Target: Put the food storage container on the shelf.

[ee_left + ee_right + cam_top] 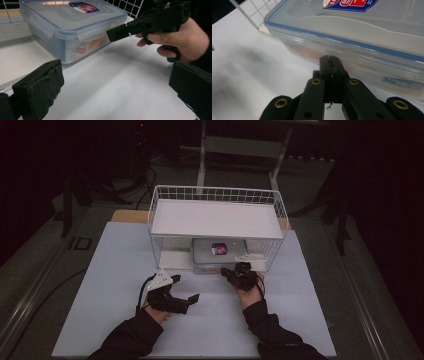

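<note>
A clear plastic container (pixel 218 251) with a blue-sealed lid and a red and blue label sits under the shelf of a white wire rack (pixel 218 195). Something orange shows through the wall of the container (pixel 72 22). My right gripper (pixel 226 270) is shut, its jaws pressed together with nothing between them. In the right gripper view its tips (pixel 330 60) sit right at the front wall of the container (pixel 362 32), below the lid's latch flap. In the left gripper view, that gripper (pixel 117 33) meets the flap's edge. My left gripper (pixel 186 289) rests open on the table, jaws wide (pixel 116 92), apart from the container.
A white mat (pixel 125 285) covers the table. The rack's wire side (pixel 254 12) stands just left of the container. The rack's white shelf (pixel 215 217) roofs the container closely. Dark floor and stand legs lie beyond the table.
</note>
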`<state>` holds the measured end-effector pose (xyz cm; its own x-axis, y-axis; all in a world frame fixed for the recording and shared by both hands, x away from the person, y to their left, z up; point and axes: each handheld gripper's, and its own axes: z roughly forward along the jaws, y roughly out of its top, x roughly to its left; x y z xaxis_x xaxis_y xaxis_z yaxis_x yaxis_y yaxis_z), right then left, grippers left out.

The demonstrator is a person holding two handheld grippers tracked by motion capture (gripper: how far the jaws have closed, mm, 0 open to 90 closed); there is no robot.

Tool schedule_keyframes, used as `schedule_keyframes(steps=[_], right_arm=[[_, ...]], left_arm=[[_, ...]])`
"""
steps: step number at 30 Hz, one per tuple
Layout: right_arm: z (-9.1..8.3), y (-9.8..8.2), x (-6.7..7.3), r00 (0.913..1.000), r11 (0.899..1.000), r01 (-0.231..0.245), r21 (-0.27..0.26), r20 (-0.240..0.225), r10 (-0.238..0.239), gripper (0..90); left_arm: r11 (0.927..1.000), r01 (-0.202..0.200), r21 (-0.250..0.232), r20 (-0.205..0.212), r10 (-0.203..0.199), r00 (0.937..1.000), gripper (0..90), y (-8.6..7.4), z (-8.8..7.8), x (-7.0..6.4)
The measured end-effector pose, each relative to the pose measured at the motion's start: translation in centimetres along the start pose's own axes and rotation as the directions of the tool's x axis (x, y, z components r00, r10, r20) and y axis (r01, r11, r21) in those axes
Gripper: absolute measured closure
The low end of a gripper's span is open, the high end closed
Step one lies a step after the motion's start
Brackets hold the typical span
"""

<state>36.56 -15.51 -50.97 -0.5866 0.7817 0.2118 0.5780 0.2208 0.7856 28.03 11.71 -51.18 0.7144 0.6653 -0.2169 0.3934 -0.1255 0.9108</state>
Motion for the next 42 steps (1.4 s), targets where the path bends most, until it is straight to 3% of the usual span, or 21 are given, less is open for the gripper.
schedule_keyframes(steps=[3, 16, 24, 29, 35, 36, 38, 42], right_arm=[[0.4, 0.3, -0.1, 1.0, 1.0, 0.006, -0.006, 0.007, -0.006, 89.9], [2.7, 1.7, -0.2, 0.9999, 1.0, -0.008, -0.025, 0.011, 0.009, 89.9], [3.4, 2.4, -0.8, 0.9985, 0.998, -0.053, -0.025, 0.011, 0.053, 89.9], [4.0, 2.6, -0.6, 0.9999, 0.999, -0.017, -0.032, 0.001, 0.017, 89.9], [4.0, 2.5, -0.1, 0.9989, 0.999, -0.039, -0.01, -0.027, 0.038, 89.8], [3.9, 2.4, 0.2, 0.9996, 1.0, -0.013, -0.014, -0.024, 0.013, 89.6], [3.6, 2.3, 0.5, 0.9996, 1.0, 0.014, -0.022, -0.026, -0.015, 86.7], [2.6, 2.1, 1.0, 0.9993, 0.999, 0.008, -0.044, -0.035, -0.009, 73.9]], left_arm=[[1.0, 0.0, -0.008, -0.012, 0.0, 0.9999, 0.0, -0.1, 0.0, 0.1], [0.9995, -0.029, -0.01, 0.014, 0.029, 0.9995, 0.0, -0.4, 0.2, -0.3], [0.9996, -0.023, -0.013, 0.02, 0.023, 0.9995, 0.0, -0.5, 0.3, -0.2], [0.9995, -0.026, -0.016, 0.014, 0.026, 0.9996, 0.0, -0.5, 0.2, -0.1], [0.9995, -0.028, -0.016, 0.015, 0.029, 0.9995, 0.0, -0.5, 0.2, -0.2], [0.9994, -0.03, -0.016, 0.013, 0.031, 0.9994, 0.0, -0.4, 0.2, -0.3], [0.9992, -0.033, -0.022, 0.015, 0.033, 0.9993, 0.0, -0.3, 0.1, -0.3], [0.9991, -0.033, -0.028, 0.014, 0.034, 0.9993, 0.0, -0.1, -0.1, -0.4]])
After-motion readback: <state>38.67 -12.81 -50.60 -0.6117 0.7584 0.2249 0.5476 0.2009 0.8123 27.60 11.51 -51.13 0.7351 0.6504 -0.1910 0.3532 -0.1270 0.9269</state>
